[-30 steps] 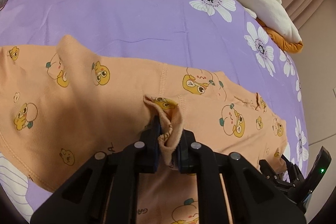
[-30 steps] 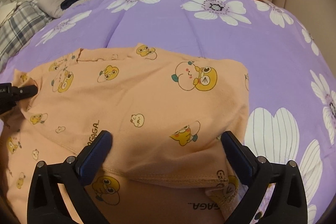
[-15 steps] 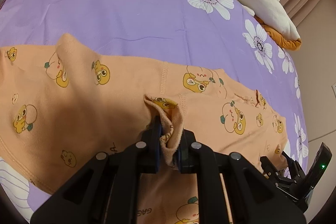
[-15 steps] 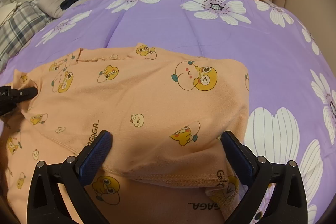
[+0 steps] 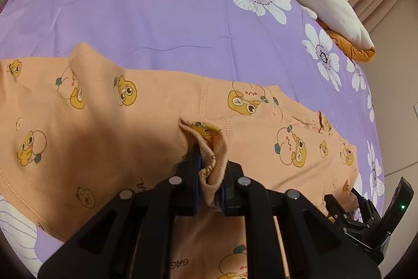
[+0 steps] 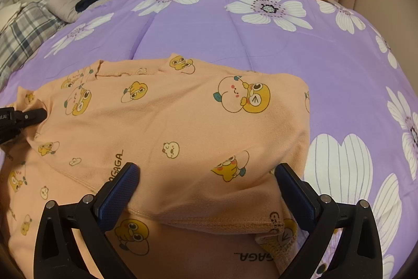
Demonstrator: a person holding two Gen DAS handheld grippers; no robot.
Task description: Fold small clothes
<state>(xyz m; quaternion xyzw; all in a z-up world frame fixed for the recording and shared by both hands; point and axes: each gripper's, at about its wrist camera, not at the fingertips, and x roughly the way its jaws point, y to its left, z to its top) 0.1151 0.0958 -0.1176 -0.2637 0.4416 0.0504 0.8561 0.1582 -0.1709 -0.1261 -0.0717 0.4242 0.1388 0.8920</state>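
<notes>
One orange garment [image 5: 109,137], two claws: left claw [image 5: 209,174] pinching.

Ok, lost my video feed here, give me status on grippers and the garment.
Left gripper shut on a bunched fold of the orange garment. Right gripper open, over folded hem. Nothing in the way on the purple bedspread.

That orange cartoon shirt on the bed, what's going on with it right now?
A person with a gripper in each hand is folding the orange garment on the purple flowered bedspread. The left gripper is shut on a bunched fold of the fabric. The right gripper is open, its fingers straddling the folded-over edge without pinching it. Part of the garment is already folded over itself.
</notes>
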